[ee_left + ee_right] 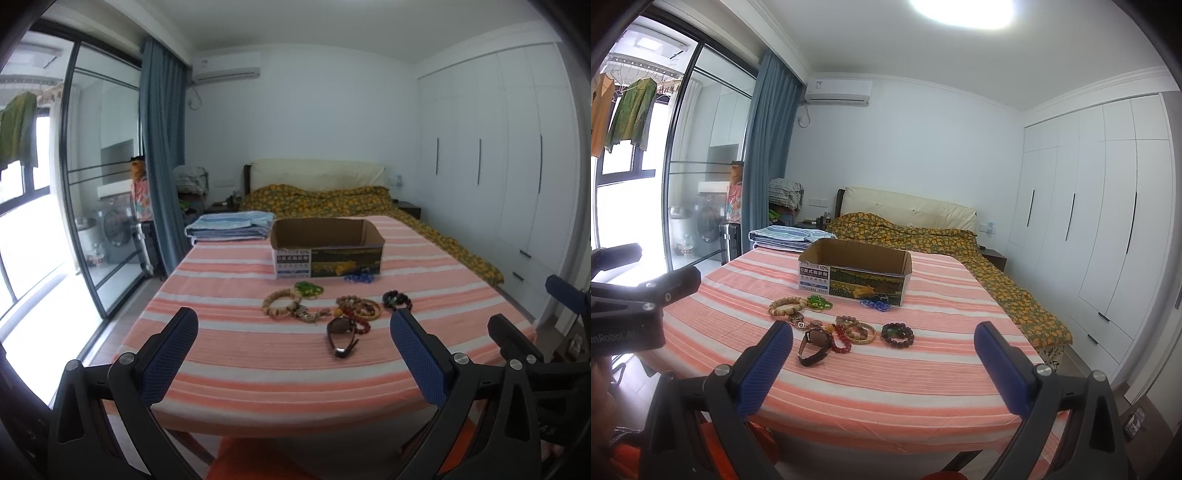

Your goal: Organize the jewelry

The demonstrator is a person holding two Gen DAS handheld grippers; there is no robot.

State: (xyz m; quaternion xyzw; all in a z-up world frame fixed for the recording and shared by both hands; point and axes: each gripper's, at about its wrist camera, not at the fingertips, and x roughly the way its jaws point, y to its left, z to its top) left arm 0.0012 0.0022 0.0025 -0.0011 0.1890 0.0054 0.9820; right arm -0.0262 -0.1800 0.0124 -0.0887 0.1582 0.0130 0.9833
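bed (258, 369), striped sheet | cardboard box (325, 247) open, mid-bed | jewelry: bracelets (858, 332), watch (812, 345) clustered touching, just before box | risk: overlapping strands snag, one grasp likely drags neighbours; soft sheet may bunch | left gripper (293, 360) spread wide, empty | right gripper (882, 369) spread wide, empty, both short of pile

On the striped bed (424, 295), the open cardboard box (327, 247) stands behind a cluster of beaded bracelets (358, 308), with brown sunglasses (341, 334) nearest the front.
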